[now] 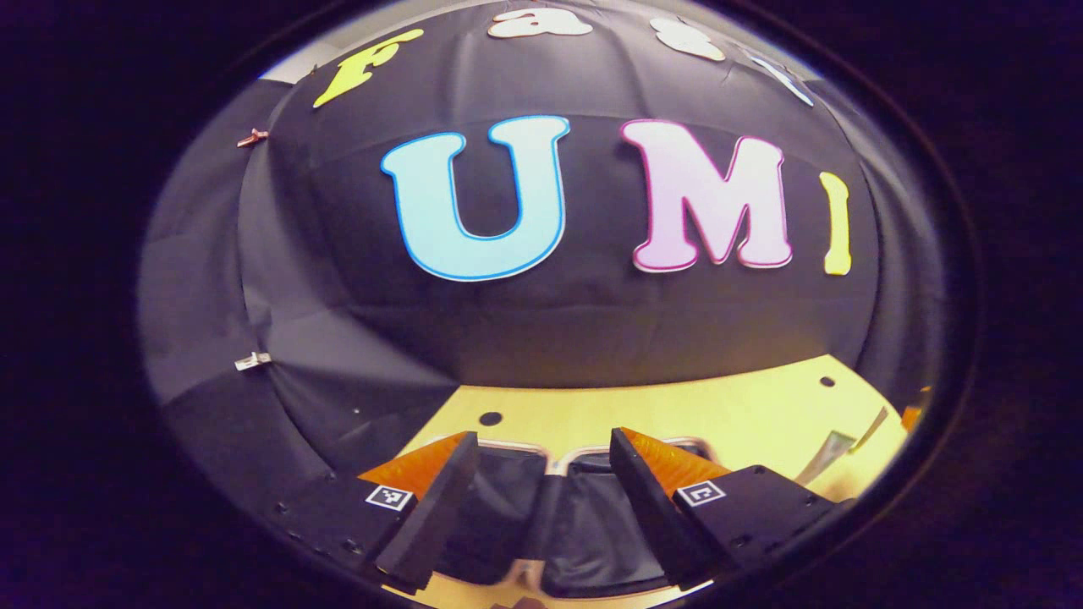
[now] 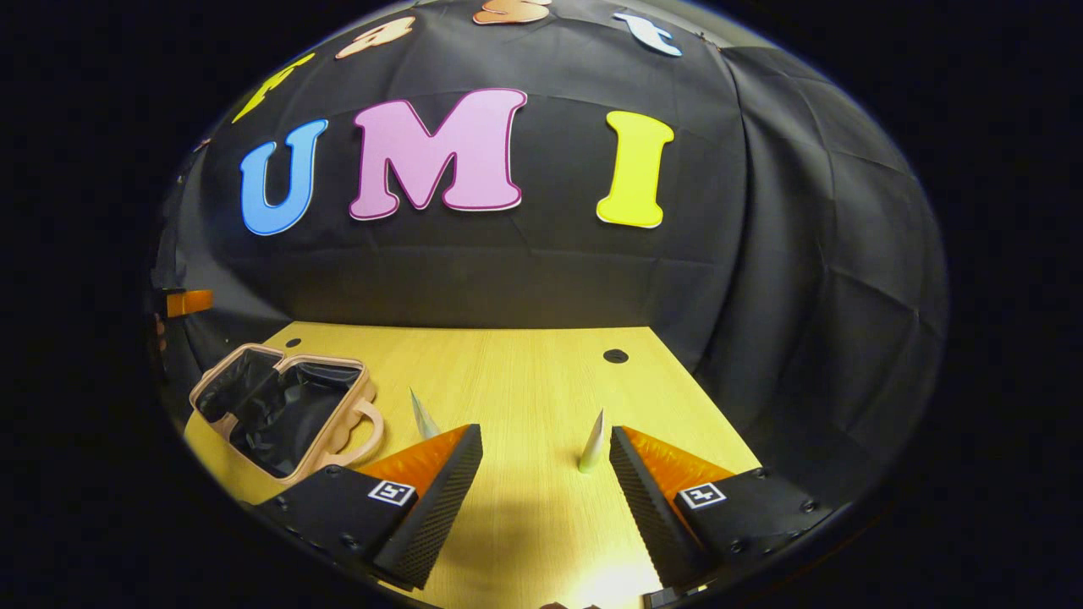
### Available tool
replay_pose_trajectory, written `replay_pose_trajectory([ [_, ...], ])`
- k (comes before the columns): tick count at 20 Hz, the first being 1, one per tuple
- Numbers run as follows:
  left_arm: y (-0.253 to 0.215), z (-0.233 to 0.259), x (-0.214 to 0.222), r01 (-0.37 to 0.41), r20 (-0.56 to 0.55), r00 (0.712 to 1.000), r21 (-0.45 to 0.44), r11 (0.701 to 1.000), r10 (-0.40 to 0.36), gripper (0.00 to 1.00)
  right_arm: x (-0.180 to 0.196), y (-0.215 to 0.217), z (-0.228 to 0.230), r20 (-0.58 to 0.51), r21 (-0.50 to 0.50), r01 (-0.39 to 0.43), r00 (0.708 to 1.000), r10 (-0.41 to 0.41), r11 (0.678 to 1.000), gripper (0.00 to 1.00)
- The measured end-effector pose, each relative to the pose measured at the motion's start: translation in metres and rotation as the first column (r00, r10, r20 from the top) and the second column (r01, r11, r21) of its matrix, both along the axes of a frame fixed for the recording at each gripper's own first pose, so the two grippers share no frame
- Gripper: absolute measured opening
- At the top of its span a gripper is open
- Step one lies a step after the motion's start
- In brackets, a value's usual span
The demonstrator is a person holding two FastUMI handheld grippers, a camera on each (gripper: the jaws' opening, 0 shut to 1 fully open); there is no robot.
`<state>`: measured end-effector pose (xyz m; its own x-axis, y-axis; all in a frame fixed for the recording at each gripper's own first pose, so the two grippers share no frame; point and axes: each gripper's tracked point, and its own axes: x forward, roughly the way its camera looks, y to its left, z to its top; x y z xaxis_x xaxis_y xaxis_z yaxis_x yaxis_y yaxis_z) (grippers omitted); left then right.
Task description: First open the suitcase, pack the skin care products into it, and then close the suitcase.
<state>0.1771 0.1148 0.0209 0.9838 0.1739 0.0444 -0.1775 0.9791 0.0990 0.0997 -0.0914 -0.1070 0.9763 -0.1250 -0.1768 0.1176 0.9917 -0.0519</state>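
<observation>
Lying open on the left part of the wooden table (image 2: 525, 372), the small pink suitcase (image 2: 288, 406) shows its black lining in both halves, handle turned toward the table's middle; no product is seen inside, so packing is judged the step in hand. Two slim, pointed skin care tubes stand apart from it: the left tube (image 2: 420, 414) near the handle, the right tube (image 2: 592, 444) just ahead of the right gripper (image 2: 546, 474), whose jaws are spread and hold nothing. The left gripper (image 1: 541, 486), jaws likewise spread and empty, hovers over the suitcase's open lined interior. Advice: bring the right gripper's jaws to either side of the right tube, pinch low on its body so it cannot tip, and lift straight before crossing. Risk: a narrow upright tube likely topples if brushed by one finger first.
</observation>
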Motion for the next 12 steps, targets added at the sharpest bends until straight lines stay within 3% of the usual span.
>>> replay_pose_trajectory([
  [3, -0.089, -0.02, 0.0, 0.119, 0.021, 0.993, -0.032, 0.992, -0.118, 0.97, 0.01, -0.01, -0.009, -0.017, 0.042, 0.0, 1.0, 0.0, 0.999, 0.96],
  [6, -0.16, -0.074, -0.01, 0.218, -0.035, 0.975, -0.052, 0.974, -0.22, 0.98, 0.017, -0.021, -0.02, -0.039, 0.065, 0.008, 0.999, -0.005, 0.998, 0.96],
  [9, -0.219, -0.128, -0.009, 0.332, -0.104, 0.935, -0.091, 0.939, -0.34, 0.98, 0.025, -0.036, -0.035, -0.068, 0.071, 0.008, 0.998, -0.004, 0.997, 0.96],
  [12, -0.259, -0.172, 0.011, 0.4, -0.185, 0.896, -0.059, 0.915, -0.403, 0.98, 0.032, -0.045, -0.058, -0.108, 0.081, 0.002, 0.994, 0.007, 0.997, 0.96],
])
